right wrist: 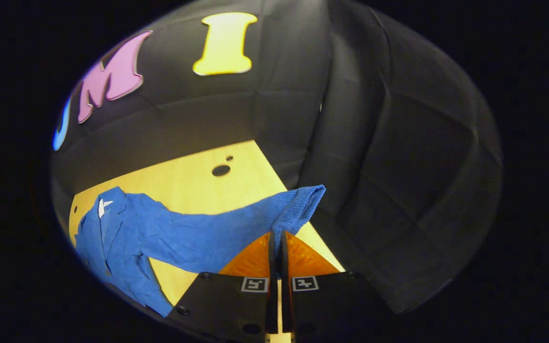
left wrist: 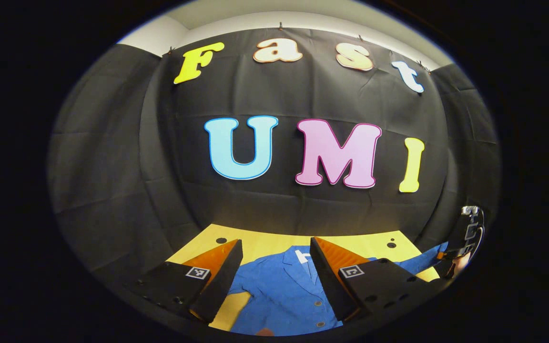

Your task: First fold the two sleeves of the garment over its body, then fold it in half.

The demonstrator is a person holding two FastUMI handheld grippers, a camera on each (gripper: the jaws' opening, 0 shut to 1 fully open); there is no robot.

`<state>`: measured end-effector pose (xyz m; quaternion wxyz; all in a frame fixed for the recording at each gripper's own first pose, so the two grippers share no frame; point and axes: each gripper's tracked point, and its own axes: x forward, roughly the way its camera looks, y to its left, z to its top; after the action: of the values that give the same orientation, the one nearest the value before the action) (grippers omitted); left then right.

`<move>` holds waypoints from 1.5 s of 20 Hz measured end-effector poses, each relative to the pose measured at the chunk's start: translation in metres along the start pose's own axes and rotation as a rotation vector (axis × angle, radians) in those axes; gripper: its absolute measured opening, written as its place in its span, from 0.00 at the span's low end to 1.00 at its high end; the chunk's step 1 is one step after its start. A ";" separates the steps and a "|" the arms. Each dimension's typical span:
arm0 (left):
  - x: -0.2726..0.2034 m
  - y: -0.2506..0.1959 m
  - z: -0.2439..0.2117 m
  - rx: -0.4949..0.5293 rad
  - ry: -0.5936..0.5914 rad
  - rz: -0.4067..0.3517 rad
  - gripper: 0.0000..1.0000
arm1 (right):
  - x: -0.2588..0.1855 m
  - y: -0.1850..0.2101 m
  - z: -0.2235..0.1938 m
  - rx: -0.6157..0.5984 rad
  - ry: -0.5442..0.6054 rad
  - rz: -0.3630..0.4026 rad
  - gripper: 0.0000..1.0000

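Note:
A blue buttoned garment (left wrist: 284,295) lies on the yellow table (left wrist: 265,243), collar toward the far wall. My left gripper (left wrist: 277,247) hangs open above its chest and collar, with nothing between the fingers. In the right gripper view one sleeve (right wrist: 217,233) stretches from the garment's body (right wrist: 107,238) toward me. My right gripper (right wrist: 278,236) is shut on that sleeve close to the ribbed cuff (right wrist: 300,205), which stands up past the fingertips, lifted off the table. From the left gripper view the right gripper (left wrist: 465,238) and a hand appear at the far right, by the sleeve's end.
Black cloth walls close the booth behind and on both sides. The yellow table (right wrist: 184,181) has small dark holes (right wrist: 220,170) near its far edge. Its right edge (right wrist: 284,176) runs just beside the lifted cuff.

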<state>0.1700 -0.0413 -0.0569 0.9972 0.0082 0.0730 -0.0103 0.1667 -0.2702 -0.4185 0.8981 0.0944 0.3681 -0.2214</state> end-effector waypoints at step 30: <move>-0.026 0.290 -0.181 -0.133 0.283 0.348 0.82 | -0.085 0.630 -0.160 -0.123 0.256 0.809 0.10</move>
<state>0.1246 0.2526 -0.2277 0.9621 -0.0439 0.2101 0.1680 0.3088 0.3679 -0.4685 0.8636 0.2044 0.4222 0.1846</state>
